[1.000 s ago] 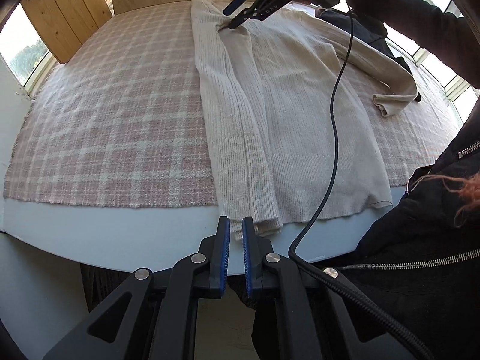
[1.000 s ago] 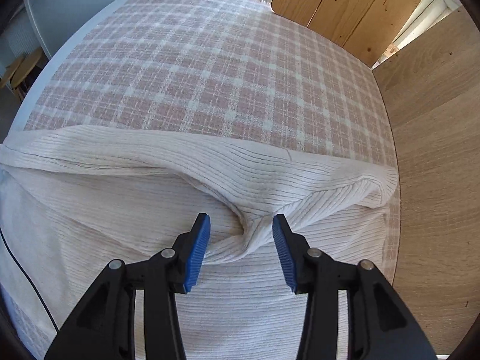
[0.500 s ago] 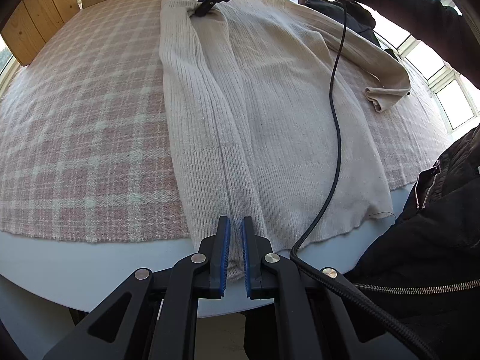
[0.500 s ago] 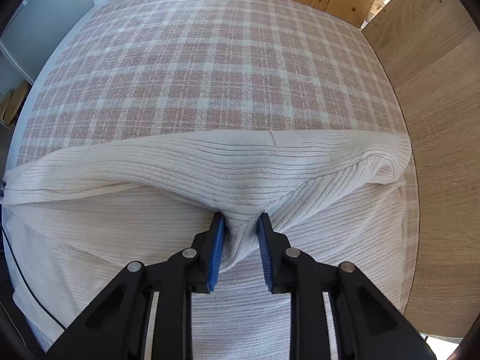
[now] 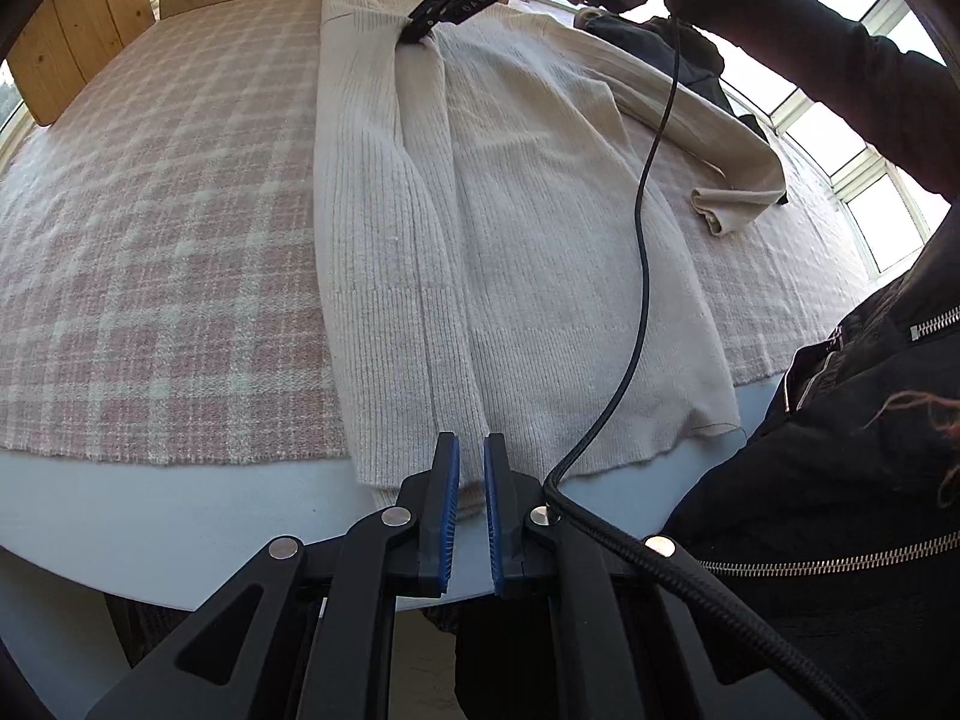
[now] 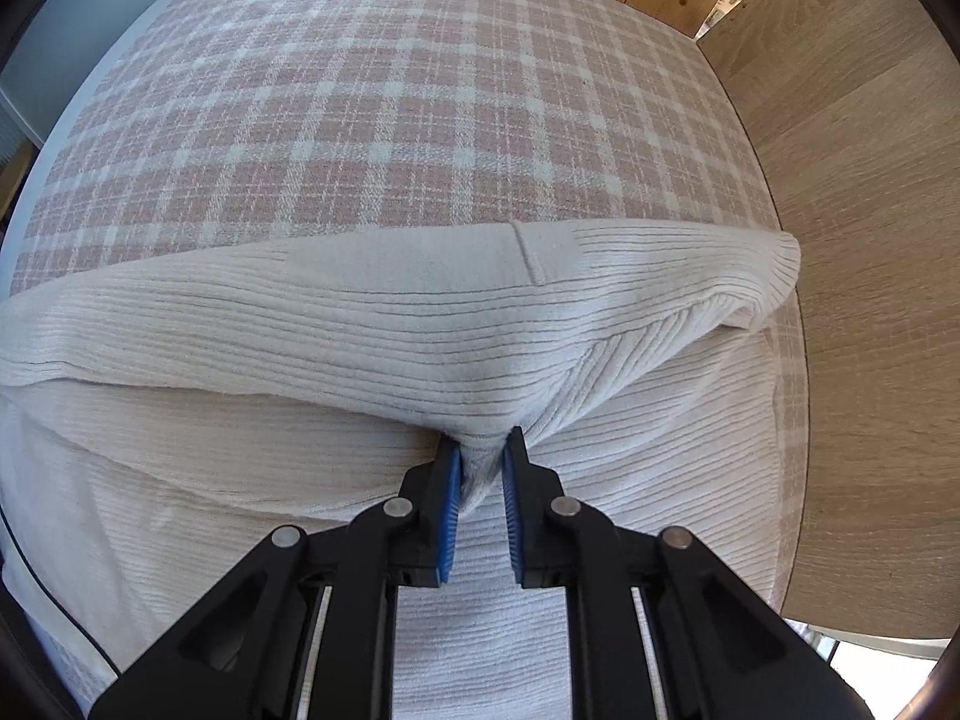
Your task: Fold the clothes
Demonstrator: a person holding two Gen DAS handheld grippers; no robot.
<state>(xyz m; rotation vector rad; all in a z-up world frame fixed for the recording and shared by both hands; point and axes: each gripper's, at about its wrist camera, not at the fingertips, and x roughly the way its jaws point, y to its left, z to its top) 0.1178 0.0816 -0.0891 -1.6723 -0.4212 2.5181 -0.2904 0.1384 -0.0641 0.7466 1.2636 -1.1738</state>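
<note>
Right gripper (image 6: pixel 482 450) fingers just closed, now pinching sweater (image 5: pixel 516 228) fold; left gripper (image 5: pixel 471 450) clamps hem.

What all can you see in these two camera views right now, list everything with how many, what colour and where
sweater: one, cream ribbed knit, flat on the cloth, one side folded over
plaid cloth: one, pink and white, covering the table
table: one, pale grey edge below the cloth
wooden panels: several, light wood, at the table's far side
dark garment: one, black, beyond the sweater's sleeve
cable: one, black, hanging over the sweater
jacket: one, black with zips, on the person
left claw: black with blue pads, shut on the sweater's hem
right claw: black with blue pads, just closed on the folded edge
</note>
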